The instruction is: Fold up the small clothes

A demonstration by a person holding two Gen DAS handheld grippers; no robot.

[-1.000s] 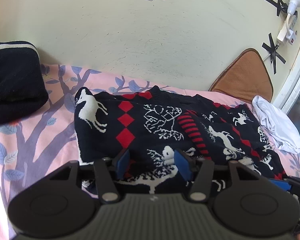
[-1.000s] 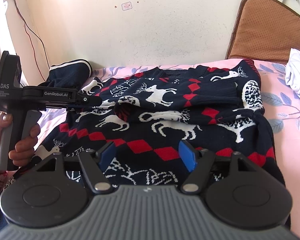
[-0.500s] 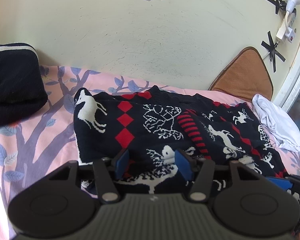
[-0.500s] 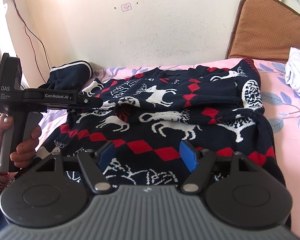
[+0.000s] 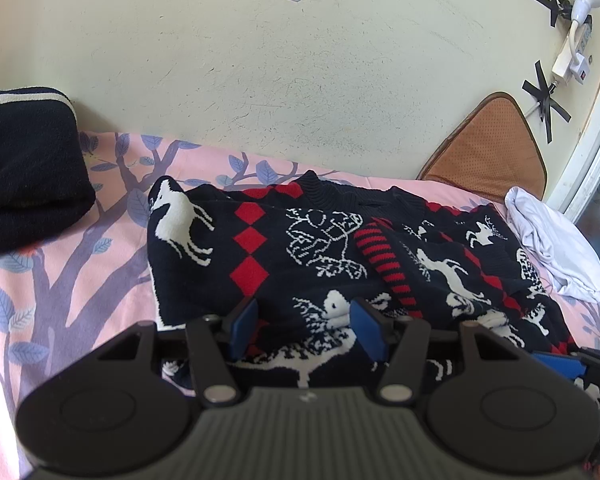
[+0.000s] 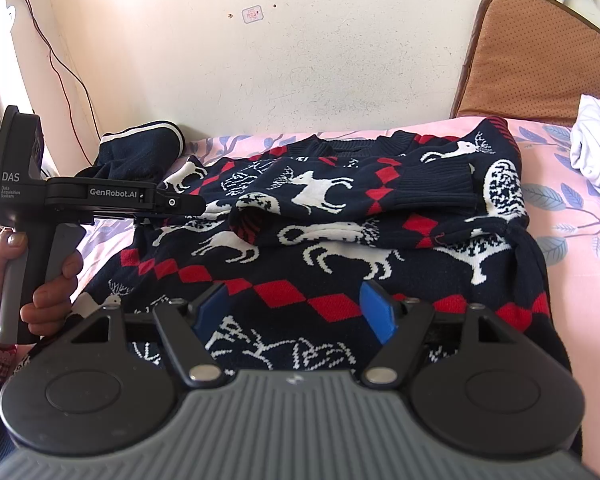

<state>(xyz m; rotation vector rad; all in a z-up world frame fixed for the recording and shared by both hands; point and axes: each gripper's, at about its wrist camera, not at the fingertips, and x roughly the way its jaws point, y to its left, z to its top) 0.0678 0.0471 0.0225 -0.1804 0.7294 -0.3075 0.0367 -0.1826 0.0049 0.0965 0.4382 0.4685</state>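
1. Left wrist view: the left tool (image 5: pixel 306 330) hovers half open, gripping nothing, over the near edge of the navy knitted sweater with white deer and red diamonds (image 5: pixel 320 248), which lies spread mid-bed on the pink leaf-print bedsheet (image 5: pixel 60 264).
2. Right wrist view: the right tool (image 6: pixel 294 308) stands wide open and empty above the sweater's (image 6: pixel 340 216) near hem. A folded dark navy garment (image 6: pixel 140 148) sits at the bed's far left edge.

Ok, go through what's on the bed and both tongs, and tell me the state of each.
Patterned sweater: flat on the bed, both sleeves folded across the front.
Dark garment: folded, beside the wall.
White cloth: crumpled.
Left tongs: open, over the sweater's hem.
Right tongs: open, over the hem.
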